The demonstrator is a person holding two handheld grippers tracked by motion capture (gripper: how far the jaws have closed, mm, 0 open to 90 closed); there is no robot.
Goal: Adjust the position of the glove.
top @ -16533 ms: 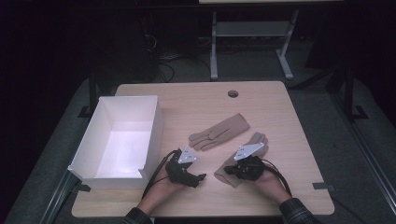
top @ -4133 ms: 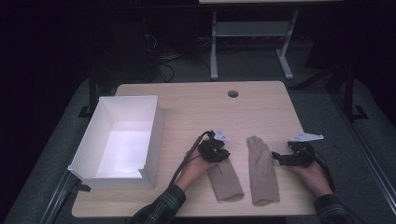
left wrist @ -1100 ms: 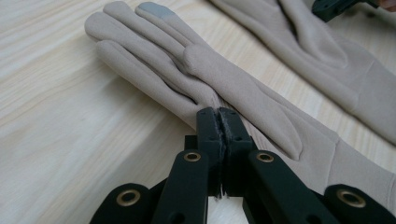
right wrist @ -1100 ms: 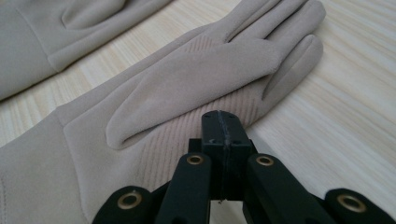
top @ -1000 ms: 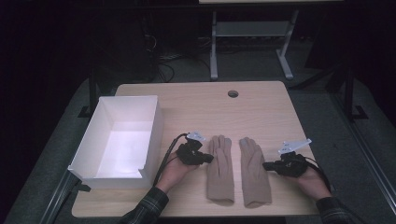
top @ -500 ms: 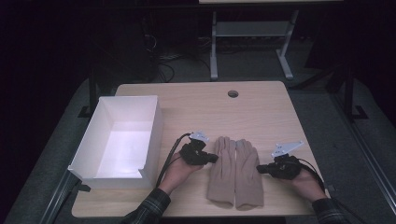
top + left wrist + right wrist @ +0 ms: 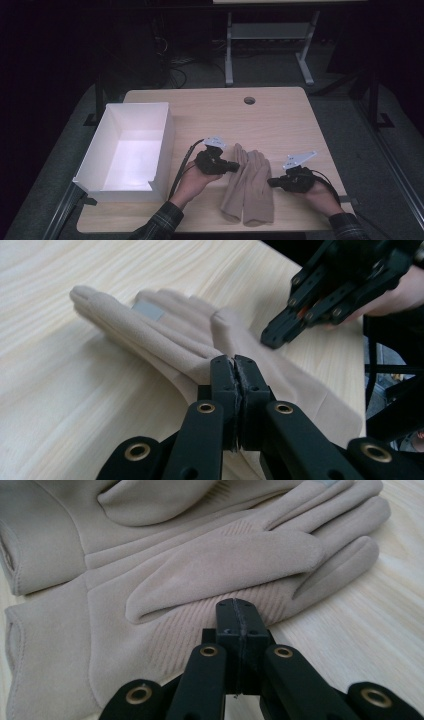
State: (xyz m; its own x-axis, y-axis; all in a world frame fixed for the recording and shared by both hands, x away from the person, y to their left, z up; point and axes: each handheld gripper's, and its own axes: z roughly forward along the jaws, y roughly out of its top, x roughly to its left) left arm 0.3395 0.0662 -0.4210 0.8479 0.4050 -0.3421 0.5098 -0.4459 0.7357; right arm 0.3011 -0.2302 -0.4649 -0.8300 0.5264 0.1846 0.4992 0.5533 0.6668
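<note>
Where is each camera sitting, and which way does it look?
High view: above the person's side, looking down on the table, white box, both forearms and tongs.
Left gripper view: rides the left tongs, shut, facing the gloves; the right tongs show opposite.
Right gripper view: rides the right tongs, shut, facing the gloves from the other side.
Shared: all show the beige gloves side by side.

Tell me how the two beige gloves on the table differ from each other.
The left glove lies beside the left gripper, the right glove beside the right gripper. In the high view the left glove leans slightly, its fingertips angled toward the right glove, which lies straighter. The left glove's cuff sits a little farther from the table's near edge. Both are the same beige fabric, flat, fingers pointing away from the person, side by side and touching.
</note>
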